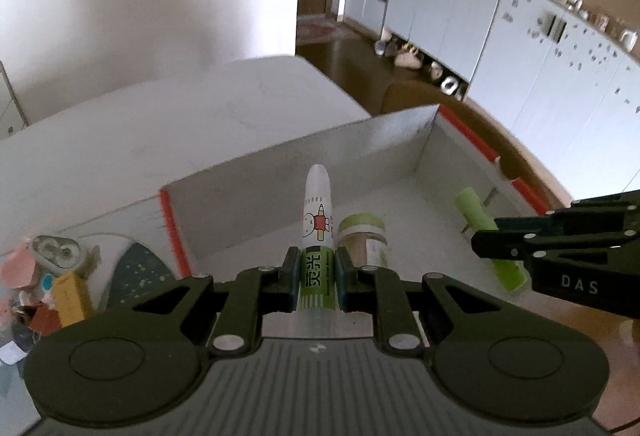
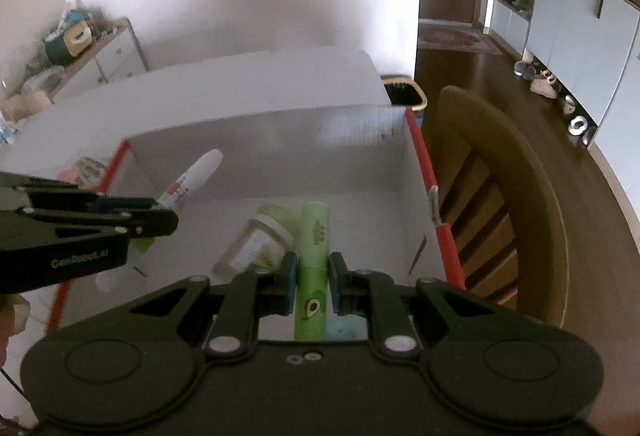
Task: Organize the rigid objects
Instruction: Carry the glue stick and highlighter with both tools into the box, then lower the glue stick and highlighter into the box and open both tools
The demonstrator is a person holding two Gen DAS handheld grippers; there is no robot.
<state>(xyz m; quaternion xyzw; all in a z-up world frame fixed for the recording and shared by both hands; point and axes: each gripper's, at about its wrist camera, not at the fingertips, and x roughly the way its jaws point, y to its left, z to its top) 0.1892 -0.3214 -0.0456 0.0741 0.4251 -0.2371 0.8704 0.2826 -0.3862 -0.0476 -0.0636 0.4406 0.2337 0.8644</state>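
My left gripper [image 1: 317, 278] is shut on a white and green marker tube [image 1: 317, 236] with a cartoon rabbit, held over the open white box [image 1: 304, 160] with red edges. My right gripper [image 2: 313, 286] is shut on a light green stick [image 2: 314, 256] with an avocado picture, also above the box [image 2: 280, 156]. A small jar with a green lid [image 1: 362, 240] lies on the box floor; in the right wrist view the jar [image 2: 260, 240] is tipped on its side. Each gripper shows in the other's view: the right gripper [image 1: 500, 246] with its green stick [image 1: 476, 208], the left gripper [image 2: 160, 216] with its marker [image 2: 200, 172].
A heap of small items [image 1: 52, 284] lies left of the box on the white table [image 1: 180, 116]. A wooden chair [image 2: 500, 176] stands right of the box. A bin [image 2: 404, 92] sits behind it. White cabinets [image 1: 520, 36] line the far wall.
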